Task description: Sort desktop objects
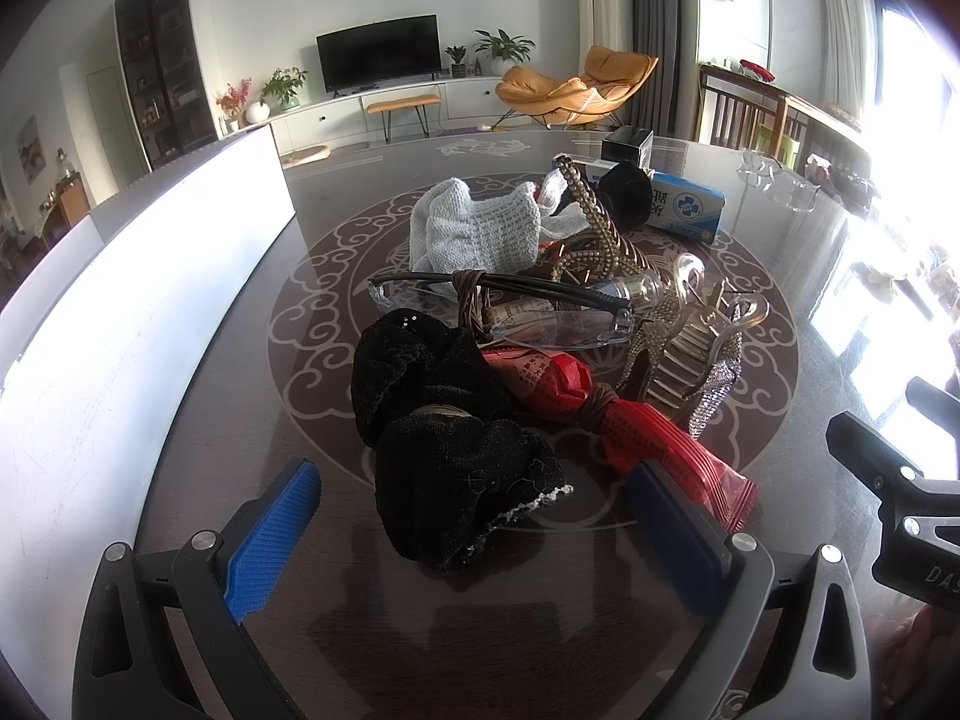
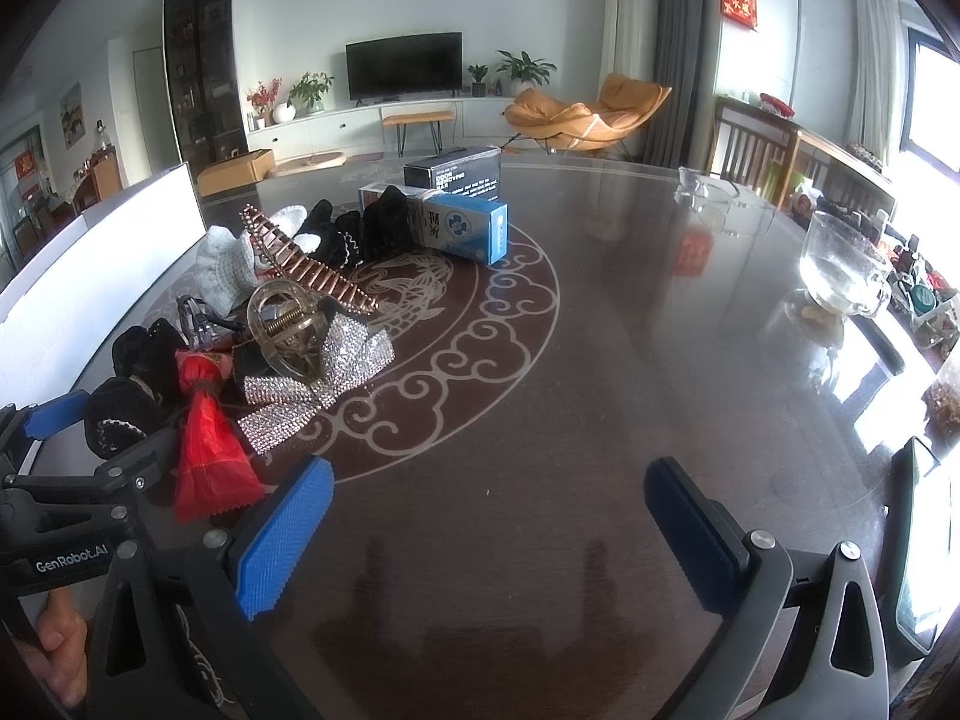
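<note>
Left gripper (image 1: 474, 531): blue-padded fingers (image 1: 273, 531) spread apart, nothing clamped. Between them, low centre of the left wrist view, lies a black velvet scrunchie (image 1: 456, 462) on the dark patterned table (image 1: 240, 420). Just right of it, a red wrapper (image 1: 648, 438), its end against the right pad. Above: clear glasses (image 1: 540, 312), rhinestone hair claw (image 1: 690, 360), gold comb clip (image 1: 594, 228), grey knit cloth (image 1: 474, 228), blue box (image 1: 687, 207), all in one heap mid-frame. White board (image 1: 120, 312) fills the left.

Right gripper (image 2: 489, 531): fingers apart, empty, over bare tabletop. Heap sits at left of the right wrist view; glass cup (image 2: 843, 267) at right edge.
</note>
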The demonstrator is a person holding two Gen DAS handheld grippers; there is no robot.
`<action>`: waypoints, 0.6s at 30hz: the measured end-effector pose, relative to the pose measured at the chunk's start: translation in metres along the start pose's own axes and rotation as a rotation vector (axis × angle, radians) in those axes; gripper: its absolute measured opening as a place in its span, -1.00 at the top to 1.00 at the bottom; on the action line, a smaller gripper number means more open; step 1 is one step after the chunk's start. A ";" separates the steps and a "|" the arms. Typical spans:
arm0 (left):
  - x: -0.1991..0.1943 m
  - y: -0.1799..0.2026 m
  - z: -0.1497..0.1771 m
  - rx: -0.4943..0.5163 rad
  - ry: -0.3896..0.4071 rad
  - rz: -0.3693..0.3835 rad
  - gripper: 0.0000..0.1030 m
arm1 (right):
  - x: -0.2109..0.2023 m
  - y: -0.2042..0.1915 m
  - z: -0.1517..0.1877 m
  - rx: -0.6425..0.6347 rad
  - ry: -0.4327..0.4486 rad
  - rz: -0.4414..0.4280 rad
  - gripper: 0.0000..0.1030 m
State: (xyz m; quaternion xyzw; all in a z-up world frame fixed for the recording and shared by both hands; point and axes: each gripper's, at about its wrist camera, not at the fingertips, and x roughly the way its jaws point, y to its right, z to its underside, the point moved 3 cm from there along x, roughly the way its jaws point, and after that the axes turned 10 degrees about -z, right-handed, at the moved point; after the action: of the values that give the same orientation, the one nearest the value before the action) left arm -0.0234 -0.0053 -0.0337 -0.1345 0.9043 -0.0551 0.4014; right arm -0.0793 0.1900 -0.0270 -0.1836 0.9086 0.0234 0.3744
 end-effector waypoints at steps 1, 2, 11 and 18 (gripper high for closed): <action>0.000 -0.001 0.000 0.000 0.000 0.000 -1.00 | 0.000 0.000 0.000 0.000 -0.003 0.000 -1.00; 0.000 -0.001 0.000 0.000 0.000 0.000 -1.00 | 0.000 0.000 0.000 0.000 -0.005 0.001 -1.00; 0.001 -0.001 0.000 -0.002 0.000 0.000 -1.00 | 0.003 0.000 -0.002 -0.001 -0.023 0.001 -1.00; 0.001 0.000 0.000 -0.003 -0.001 0.001 -1.00 | 0.005 0.000 -0.002 -0.003 -0.035 0.004 -1.00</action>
State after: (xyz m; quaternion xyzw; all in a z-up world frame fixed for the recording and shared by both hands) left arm -0.0239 -0.0056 -0.0346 -0.1346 0.9043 -0.0537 0.4015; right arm -0.0840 0.1876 -0.0290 -0.1821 0.9022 0.0287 0.3900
